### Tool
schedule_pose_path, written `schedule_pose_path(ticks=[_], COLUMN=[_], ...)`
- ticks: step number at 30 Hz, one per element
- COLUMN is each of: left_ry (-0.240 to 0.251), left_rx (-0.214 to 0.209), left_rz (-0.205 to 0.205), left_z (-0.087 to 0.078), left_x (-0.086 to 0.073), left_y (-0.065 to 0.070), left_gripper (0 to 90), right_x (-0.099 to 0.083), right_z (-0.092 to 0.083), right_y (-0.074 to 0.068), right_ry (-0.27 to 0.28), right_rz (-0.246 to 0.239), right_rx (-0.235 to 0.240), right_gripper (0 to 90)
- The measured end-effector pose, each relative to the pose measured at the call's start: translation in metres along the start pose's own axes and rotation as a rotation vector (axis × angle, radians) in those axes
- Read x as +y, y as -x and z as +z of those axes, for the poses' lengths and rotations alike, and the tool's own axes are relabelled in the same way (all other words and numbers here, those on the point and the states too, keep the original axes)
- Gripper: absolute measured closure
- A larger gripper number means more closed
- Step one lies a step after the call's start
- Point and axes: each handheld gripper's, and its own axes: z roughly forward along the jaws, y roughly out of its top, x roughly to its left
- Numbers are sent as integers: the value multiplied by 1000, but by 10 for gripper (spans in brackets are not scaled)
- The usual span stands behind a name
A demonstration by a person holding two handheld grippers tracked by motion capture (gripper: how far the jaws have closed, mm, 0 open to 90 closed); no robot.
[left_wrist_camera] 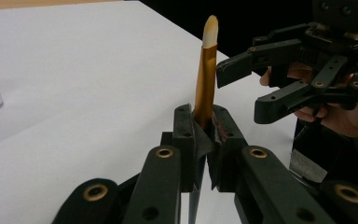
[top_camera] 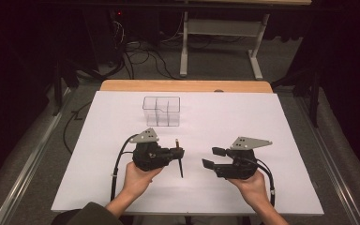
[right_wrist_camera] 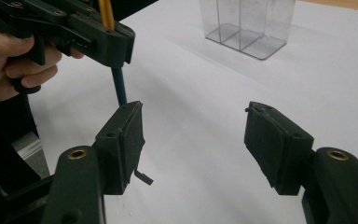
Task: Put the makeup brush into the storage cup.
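Left Gripper Holds Brush, Right Gripper Open

Nearest the high camera, the person's hands hold both grippers above the white table [top_camera: 272,122]. Left gripper [top_camera: 180,151]: jaws clamped on a brush [left_wrist_camera: 205,77], gold handle end up, dark end pointing down at the table. Right gripper [right_wrist_camera: 193,140]: jaws apart, nothing between them, just beside the brush. Behind both stands a clear divided box [top_camera: 161,111], well apart
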Motion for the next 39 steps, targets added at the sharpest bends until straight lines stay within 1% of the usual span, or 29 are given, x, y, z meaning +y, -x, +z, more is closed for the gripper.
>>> schedule_pose_path(ticks=[4,10,13,14,17,18,19,20,29,32,33,34,35,36,39], left_ry=[-2,2,2,3,4,3,5,4,3,3,3,3,4,5,6], left_rx=[0,2,2,3,3,3,2,2,7,9,9,10,11,14,17], left_rz=[-1,1,0,-1,0,2,3,3,4,2,1,1,0,0,1], left_z=[0,-1,-1,-1,-2,-2,-2,-2,-3,-3,-3,-3,-3,-4,-5], left_x=[0,0,0,0,0,0,0,0,0,1,1,1,1,1,1], left_y=[-1,0,-1,-1,-1,0,0,0,0,-1,-1,-2,-2,-2,-2], left_gripper=[821,821,821,821,821,820,820,821,821,820,820,821,821,820,820], right_x=[-2,-5,-7,-9,-11,-13,-13,-14,-23,-29,-29,-32,-32,-36,-42], right_z=[-6,-15,-21,-25,-29,-34,-34,-38,-48,-53,-53,-56,-56,-59,-63], right_y=[4,9,13,16,20,23,23,26,36,42,42,46,46,49,54], right_ry=[2,3,22,27,34,46,46,56,73,89,89,93,93,98,106], right_rz=[8,4,0,0,2,3,3,7,14,22,22,31,31,41,55], right_rx=[-16,-37,-34,-44,-47,-48,-48,-54,-90,-107,-107,-118,-118,-129,-142], right_gripper=[386,372,356,352,350,351,351,351,348,346,346,345,345,345,353])
